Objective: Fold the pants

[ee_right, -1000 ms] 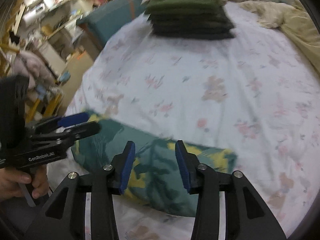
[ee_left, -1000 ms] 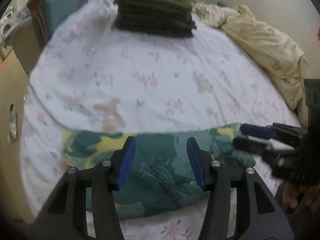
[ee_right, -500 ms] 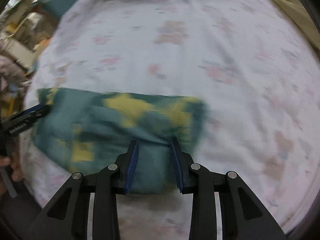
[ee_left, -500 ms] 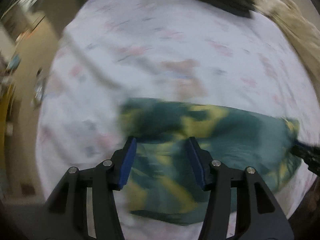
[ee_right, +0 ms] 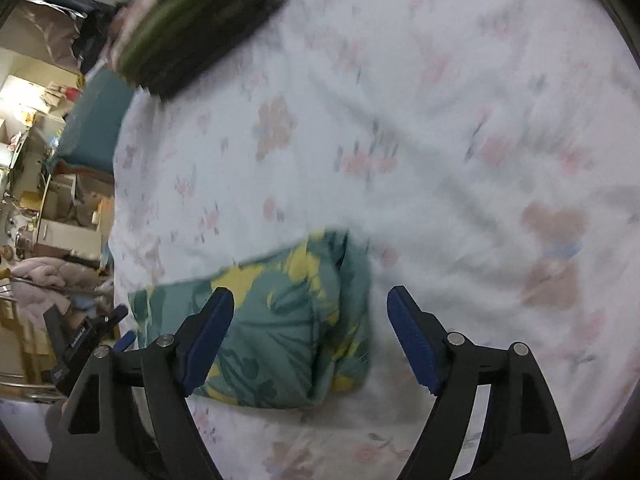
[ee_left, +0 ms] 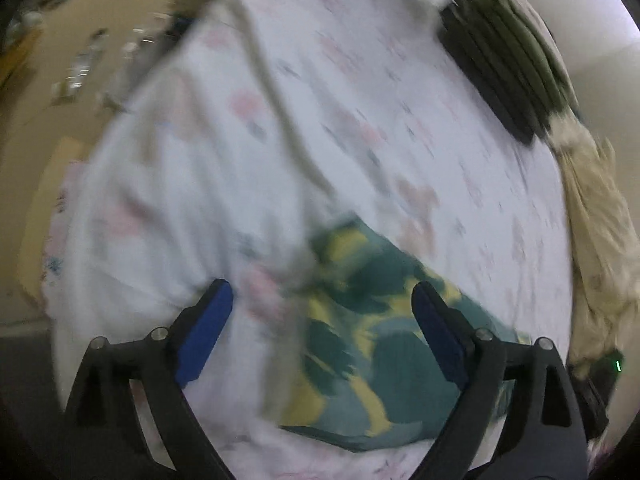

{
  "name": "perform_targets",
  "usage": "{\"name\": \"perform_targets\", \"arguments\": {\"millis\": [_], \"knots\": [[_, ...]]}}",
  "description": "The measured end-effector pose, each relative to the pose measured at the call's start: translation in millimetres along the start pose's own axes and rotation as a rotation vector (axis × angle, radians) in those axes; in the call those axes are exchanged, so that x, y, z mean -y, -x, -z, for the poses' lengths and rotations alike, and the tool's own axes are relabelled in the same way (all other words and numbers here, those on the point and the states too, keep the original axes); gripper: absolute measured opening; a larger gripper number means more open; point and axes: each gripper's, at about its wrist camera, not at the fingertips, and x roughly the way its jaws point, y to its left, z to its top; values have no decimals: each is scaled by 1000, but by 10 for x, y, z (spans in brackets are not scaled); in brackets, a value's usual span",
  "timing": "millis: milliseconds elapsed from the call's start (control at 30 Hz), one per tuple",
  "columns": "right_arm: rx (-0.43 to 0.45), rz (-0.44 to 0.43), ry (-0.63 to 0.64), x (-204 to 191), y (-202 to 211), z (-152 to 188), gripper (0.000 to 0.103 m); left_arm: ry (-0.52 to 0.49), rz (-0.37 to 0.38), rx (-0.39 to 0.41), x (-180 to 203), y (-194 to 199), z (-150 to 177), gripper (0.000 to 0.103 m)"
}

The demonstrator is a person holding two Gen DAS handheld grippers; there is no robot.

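The green and yellow patterned pants (ee_left: 372, 344) lie folded into a small rectangle on the floral bedsheet (ee_left: 280, 140). My left gripper (ee_left: 322, 330) hangs over the left end of the pants (ee_right: 280, 332), its jaws opening wide, blue pads clear of the cloth. My right gripper (ee_right: 310, 336) hovers over their right end, jaws also opening, nothing pressed between the pads. The left gripper (ee_right: 120, 326) shows at the lower left of the right wrist view. Both views are blurred.
A stack of folded dark green and black clothes (ee_left: 508, 68) (ee_right: 192, 20) sits at the far side of the bed. A crumpled cream blanket (ee_left: 600, 232) lies along the right edge. Floor (ee_left: 40, 120) and cluttered shelves (ee_right: 36, 152) border the bed's left side.
Both grippers have rolled and dropped toward the pants, and their jaws have spread much wider. The pants now lie diagonally in each view instead of across it.
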Motion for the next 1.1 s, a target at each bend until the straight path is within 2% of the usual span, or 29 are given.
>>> {"name": "perform_targets", "arguments": {"millis": [100, 200, 267, 300, 333, 367, 400, 433, 467, 500, 533, 567, 667, 733, 800, 867, 967, 1100], "knots": [[-56, 18, 31, -35, -208, 94, 81, -75, 50, -59, 153, -115, 97, 89], [-74, -47, 22, -47, -311, 152, 82, -134, 94, -119, 285, -188, 189, 89], [-59, -52, 47, -92, -342, 184, 83, -177, 106, -136, 364, -214, 257, 88], [-51, -47, 58, -119, -373, 198, 83, -208, 101, -130, 419, -207, 262, 83], [-39, -47, 60, -126, -391, 210, 83, -232, 112, -130, 456, -209, 278, 59], [-20, -60, 64, -137, -389, 223, 78, -238, 136, -139, 484, -227, 240, 47], [-16, -80, 76, -160, -394, 234, 71, -231, 183, -162, 504, -222, 231, 27], [-18, -96, 87, -192, -405, 251, 52, -233, 206, -171, 529, -215, 233, 20], [-10, -105, 108, -244, -395, 267, 35, -258, 206, -160, 578, -195, 240, 19], [5, -99, 136, -323, -396, 272, 29, -315, 193, -143, 665, -167, 266, 15], [25, -75, 181, -397, -353, 290, 25, -364, 183, -125, 733, -129, 285, 13], [39, -77, 193, -414, -313, 301, 22, -372, 195, -117, 751, -76, 280, 12], [84, -128, 173, -393, -149, 264, 18, -329, 254, -84, 702, 93, 172, 11], [147, -171, 202, -483, 64, 242, 18, -336, 285, -26, 756, 334, 113, 11], [196, -192, 250, -629, 252, 212, 18, -396, 295, 66, 902, 641, 43, 11], [251, -230, 278, -779, 463, 94, 18, -403, 305, 112, 996, 830, -73, 11], [317, -269, 297, -1011, 713, -196, 18, -377, 352, 172, 1164, 1084, -400, 11], [392, -276, 351, -1398, 969, -733, 18, -437, 357, 247, 1571, 1305, -1009, 11]]}}
